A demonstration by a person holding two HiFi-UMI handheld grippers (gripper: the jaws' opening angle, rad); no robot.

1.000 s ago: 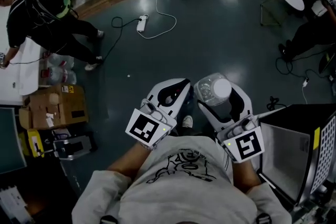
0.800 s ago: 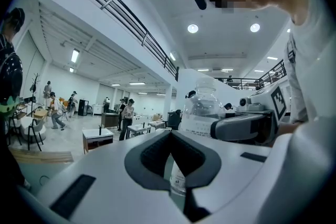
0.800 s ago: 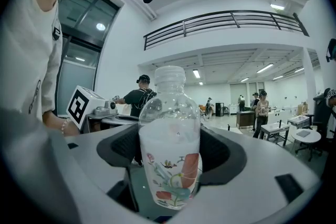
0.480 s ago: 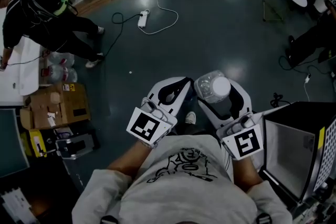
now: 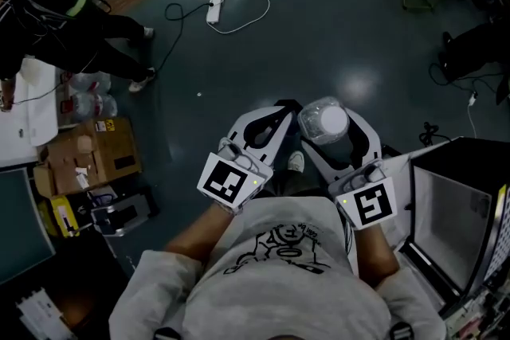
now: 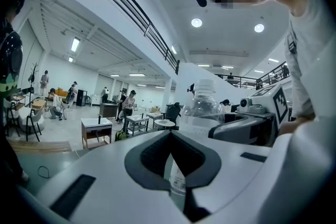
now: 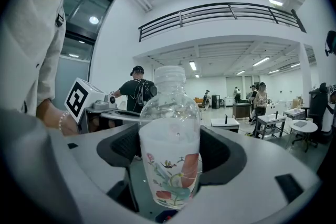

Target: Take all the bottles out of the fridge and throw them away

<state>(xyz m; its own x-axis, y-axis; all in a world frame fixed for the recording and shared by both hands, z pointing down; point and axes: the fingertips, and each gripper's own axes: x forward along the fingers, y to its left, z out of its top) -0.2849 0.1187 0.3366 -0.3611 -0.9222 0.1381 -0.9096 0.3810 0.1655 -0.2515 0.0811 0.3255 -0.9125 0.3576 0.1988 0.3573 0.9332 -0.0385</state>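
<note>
Both tongs now sit a touch farther from the person's chest than a second ago, and the power strip (image 5: pixel 213 12) on the floor (image 5: pixel 351 28) has slid toward the far edge of the head view. Right tongs (image 5: pixel 333 127) are clenched around the lower body of a clear bottle (image 7: pixel 169 149), which stands upright with its white cap on and a flowered label; no liquid shows inside. Left tongs (image 5: pixel 283 107) are closed on nothing, held just left of the bottle. A dark cabinet, probably the fridge (image 5: pixel 454 203), stands open at the near right, but whether bottles remain inside cannot be told. On the far left, an open cardboard box (image 5: pixel 100 155) holds something pale and unclear. No bin is in sight. The likely risk is the thin, light bottle buckling or tipping out of the grip while it is carried in search of somewhere to throw it.
</note>
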